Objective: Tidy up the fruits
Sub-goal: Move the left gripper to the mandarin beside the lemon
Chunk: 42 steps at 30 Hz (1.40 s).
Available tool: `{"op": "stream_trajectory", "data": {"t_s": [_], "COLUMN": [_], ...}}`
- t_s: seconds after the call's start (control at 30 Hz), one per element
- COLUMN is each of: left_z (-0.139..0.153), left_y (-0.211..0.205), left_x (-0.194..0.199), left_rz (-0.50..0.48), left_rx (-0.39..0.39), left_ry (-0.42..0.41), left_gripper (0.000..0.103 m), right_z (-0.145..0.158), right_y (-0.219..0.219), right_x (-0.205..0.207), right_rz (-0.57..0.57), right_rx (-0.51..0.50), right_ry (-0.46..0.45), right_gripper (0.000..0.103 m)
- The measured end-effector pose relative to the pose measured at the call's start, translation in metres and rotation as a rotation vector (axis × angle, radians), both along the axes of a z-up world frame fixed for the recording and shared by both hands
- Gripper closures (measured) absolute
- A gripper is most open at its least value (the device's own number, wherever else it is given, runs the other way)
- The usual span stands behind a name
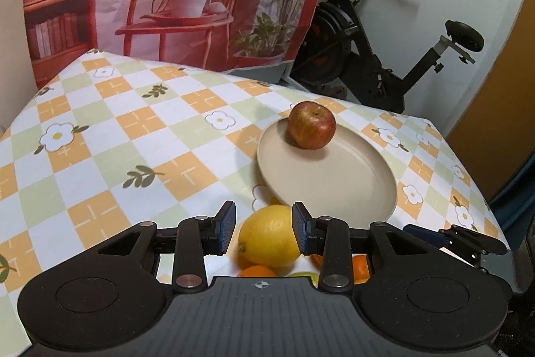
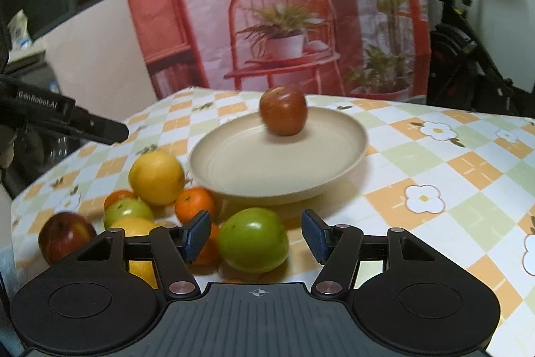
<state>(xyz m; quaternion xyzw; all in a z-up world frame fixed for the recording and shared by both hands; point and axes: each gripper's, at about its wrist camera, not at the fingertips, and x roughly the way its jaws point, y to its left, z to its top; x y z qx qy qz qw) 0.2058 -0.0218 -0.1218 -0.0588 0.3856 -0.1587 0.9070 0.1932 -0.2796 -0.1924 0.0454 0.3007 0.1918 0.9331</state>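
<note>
Two hand-held grippers, both held low with fingers spread

The left gripper (image 1: pixel 264 228) is held level and pointed forward, its jaws parted, the blue pads (image 1: pixel 225 228) facing each other across a wide gap; whether anything is touched by them cannot be told; the right gripper (image 2: pixel 255 235) is likewise held low, its jaws set wider apart, nothing being pinched between its pads (image 2: pixel 197 235); part of the left gripper's black body is seen at the left edge of the right wrist view.

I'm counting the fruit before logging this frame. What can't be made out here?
- Left wrist view: the oranges and a green fruit are mostly hidden behind the lemon and left gripper body.
- Right wrist view: right gripper linkage covers a second lemon; the plate's apple is blurred.
</note>
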Motion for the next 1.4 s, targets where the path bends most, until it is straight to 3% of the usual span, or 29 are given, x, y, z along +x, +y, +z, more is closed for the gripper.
{"op": "stream_trajectory", "data": {"t_s": [0.4,0.67,0.8,1.07,1.4], "left_z": [-0.017,-0.034,-0.035,-0.032,-0.043], "left_y": [0.021,0.028,0.026,0.028,0.02], "left_x": [-0.005,-0.005,-0.007,-0.01,-0.007], "left_rz": [0.012,-0.005,-0.044,-0.124,-0.223], "left_rx": [-0.047,-0.1,-0.074,0.048,0.043], "left_ry": [0.075,0.153,0.146,0.094,0.131], "left_gripper": [0.064,0.064,0.064,0.064,0.064], "right_z": [-0.006,-0.006,-0.006,-0.005,-0.006], "right_y": [-0.002,-0.004,-0.005,-0.013,-0.016], "right_x": [0.004,0.004,0.004,0.006,0.007], "right_rz": [0.016,0.016,0.015,-0.027,-0.043], "right_rx": [0.016,0.03,0.033,0.069,0.078], "right_ry": [0.045,0.049,0.05,0.051,0.055], "right_gripper": [0.056,0.057,0.057,0.057,0.057]}}
